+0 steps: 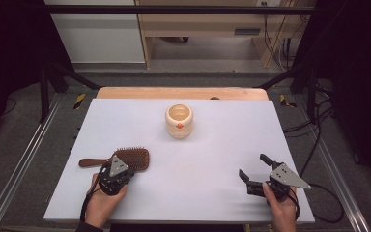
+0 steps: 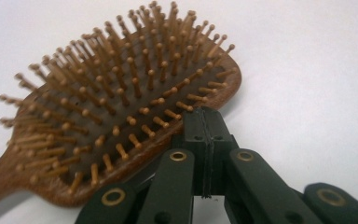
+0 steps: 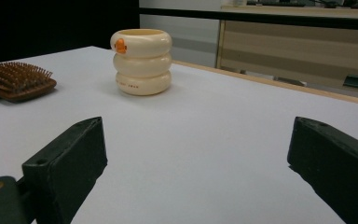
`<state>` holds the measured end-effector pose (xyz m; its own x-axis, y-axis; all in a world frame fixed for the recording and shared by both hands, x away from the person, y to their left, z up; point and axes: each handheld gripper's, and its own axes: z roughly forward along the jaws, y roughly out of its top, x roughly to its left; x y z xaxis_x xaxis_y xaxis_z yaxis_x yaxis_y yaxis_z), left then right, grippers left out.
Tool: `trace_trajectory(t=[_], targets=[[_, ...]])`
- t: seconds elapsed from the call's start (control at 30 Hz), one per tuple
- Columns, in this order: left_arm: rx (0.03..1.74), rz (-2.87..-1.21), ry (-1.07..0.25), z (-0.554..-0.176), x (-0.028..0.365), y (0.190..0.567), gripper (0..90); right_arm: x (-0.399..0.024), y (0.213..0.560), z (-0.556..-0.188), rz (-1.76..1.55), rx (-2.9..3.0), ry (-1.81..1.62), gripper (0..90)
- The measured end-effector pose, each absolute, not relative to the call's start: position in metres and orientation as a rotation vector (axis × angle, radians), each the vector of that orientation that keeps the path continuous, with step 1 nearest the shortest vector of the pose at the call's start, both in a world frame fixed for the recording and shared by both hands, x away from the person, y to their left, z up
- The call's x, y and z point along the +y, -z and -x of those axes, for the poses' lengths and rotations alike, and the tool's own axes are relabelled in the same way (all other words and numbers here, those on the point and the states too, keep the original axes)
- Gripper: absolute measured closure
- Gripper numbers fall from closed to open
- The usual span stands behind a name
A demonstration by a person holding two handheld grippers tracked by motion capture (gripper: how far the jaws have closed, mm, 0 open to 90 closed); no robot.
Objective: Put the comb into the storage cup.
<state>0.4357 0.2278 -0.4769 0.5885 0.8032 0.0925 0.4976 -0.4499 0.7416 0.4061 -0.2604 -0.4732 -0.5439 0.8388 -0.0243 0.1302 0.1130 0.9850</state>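
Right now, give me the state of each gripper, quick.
Left gripper: shut, jaws pressed together at the hairbrush edge, nothing between them.
Right gripper: open, holding nothing, above the table.

The hairbrush (image 2: 121,116) is reddish-brown wood with a darker brown pad and rows of lighter tan pins tipped with small round knobs. The cup (image 3: 141,60), stacked in three rounded rings, is cream all over with a small orange mark on its top ring and faint lettering on its lowest ring. The surface (image 1: 212,159) is plain pale white with a light wooden edge along its far side, and both the left tool (image 2: 204,126) and the right tool (image 3: 196,158) are matt black.
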Motion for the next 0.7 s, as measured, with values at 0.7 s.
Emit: trace_trajectory(t=[0.7], targets=[[1.085,-2.097,-0.552,-0.461,0.210,0.479,90.0,-0.260,0.473,-0.406,-0.942,1.781,-1.478,4.5]])
